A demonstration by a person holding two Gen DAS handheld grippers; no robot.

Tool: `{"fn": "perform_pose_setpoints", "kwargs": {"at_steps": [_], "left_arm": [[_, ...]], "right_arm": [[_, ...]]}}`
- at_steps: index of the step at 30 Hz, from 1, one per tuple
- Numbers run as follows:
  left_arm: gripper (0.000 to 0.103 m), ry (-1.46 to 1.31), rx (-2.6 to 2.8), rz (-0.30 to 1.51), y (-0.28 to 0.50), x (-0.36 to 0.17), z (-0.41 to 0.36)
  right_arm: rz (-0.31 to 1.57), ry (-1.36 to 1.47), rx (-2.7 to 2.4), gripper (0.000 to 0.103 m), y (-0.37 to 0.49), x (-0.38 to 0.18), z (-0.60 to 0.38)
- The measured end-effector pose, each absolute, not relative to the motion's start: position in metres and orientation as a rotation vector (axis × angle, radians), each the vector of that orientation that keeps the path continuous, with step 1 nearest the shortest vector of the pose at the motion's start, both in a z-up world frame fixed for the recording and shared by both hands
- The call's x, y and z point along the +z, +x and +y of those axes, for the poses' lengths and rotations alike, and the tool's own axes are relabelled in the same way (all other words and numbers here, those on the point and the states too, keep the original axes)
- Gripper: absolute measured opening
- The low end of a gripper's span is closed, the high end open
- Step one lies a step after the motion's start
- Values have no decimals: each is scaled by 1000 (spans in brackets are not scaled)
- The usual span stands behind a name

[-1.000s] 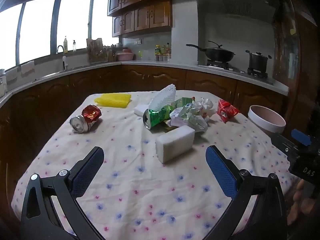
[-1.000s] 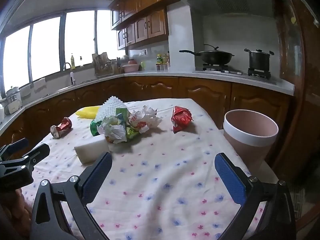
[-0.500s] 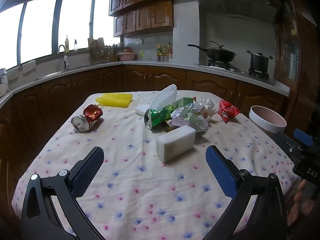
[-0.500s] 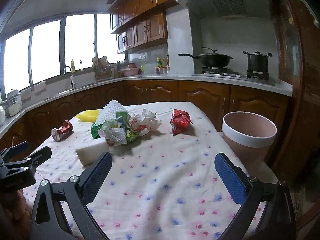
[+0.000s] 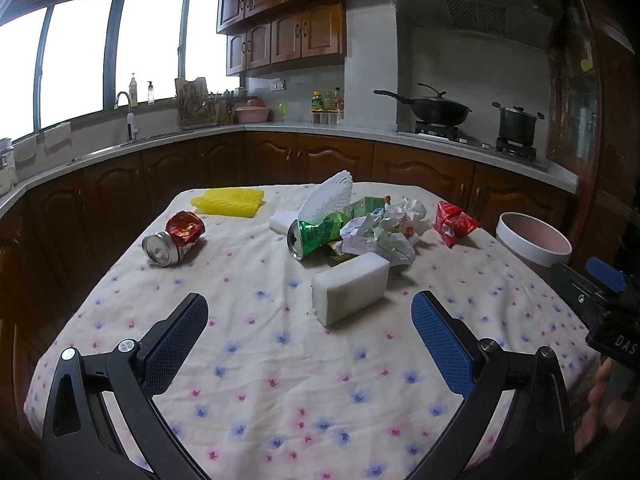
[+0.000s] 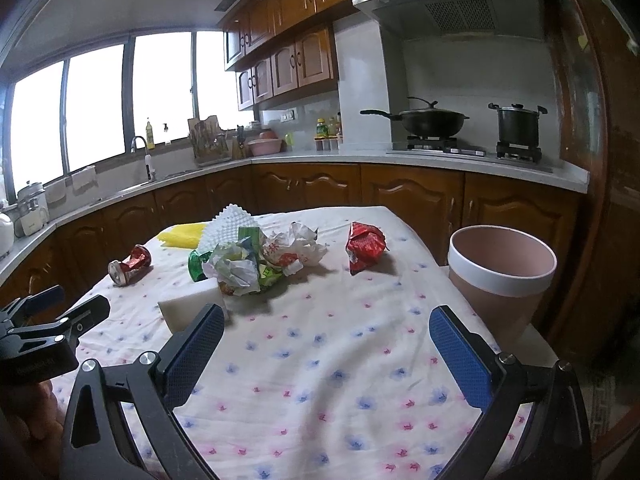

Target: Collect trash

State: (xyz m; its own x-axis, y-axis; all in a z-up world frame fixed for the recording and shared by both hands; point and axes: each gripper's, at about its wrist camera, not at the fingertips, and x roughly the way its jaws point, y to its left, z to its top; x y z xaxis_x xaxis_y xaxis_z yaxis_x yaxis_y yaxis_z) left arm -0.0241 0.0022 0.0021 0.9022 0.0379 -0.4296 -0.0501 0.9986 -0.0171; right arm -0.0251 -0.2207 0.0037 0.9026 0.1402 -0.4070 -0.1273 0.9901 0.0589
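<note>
The left gripper (image 5: pixel 310 338) hangs over the near edge of the desk (image 5: pixel 280 380), its jaws spread wide and holding nothing. The right gripper (image 6: pixel 326 346) is the same: jaws wide apart, empty. Just beyond the left gripper lies a white sponge (image 5: pixel 351 293). Behind it sits the trash pile: a green can (image 5: pixel 310 236) on its side, crumpled paper (image 5: pixel 386 232) and a white foam net (image 5: pixel 330 196). A red can (image 5: pixel 172 238) lies apart to the left, a red wrapper (image 6: pixel 365 246) apart to the right. A yellow cloth (image 5: pixel 228 202) lies at the far edge. A pink bin (image 6: pixel 500 276) stands just beside the desk's right edge.
</note>
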Motion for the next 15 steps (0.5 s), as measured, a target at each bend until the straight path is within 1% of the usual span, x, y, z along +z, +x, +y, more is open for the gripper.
{"fn": "perform_pose_setpoints", "kwargs": {"at_steps": [15], "left_arm": [[103, -27, 47, 443, -25, 2, 1]], "right_arm": [[420, 40, 149, 103, -28, 7, -219]]}}
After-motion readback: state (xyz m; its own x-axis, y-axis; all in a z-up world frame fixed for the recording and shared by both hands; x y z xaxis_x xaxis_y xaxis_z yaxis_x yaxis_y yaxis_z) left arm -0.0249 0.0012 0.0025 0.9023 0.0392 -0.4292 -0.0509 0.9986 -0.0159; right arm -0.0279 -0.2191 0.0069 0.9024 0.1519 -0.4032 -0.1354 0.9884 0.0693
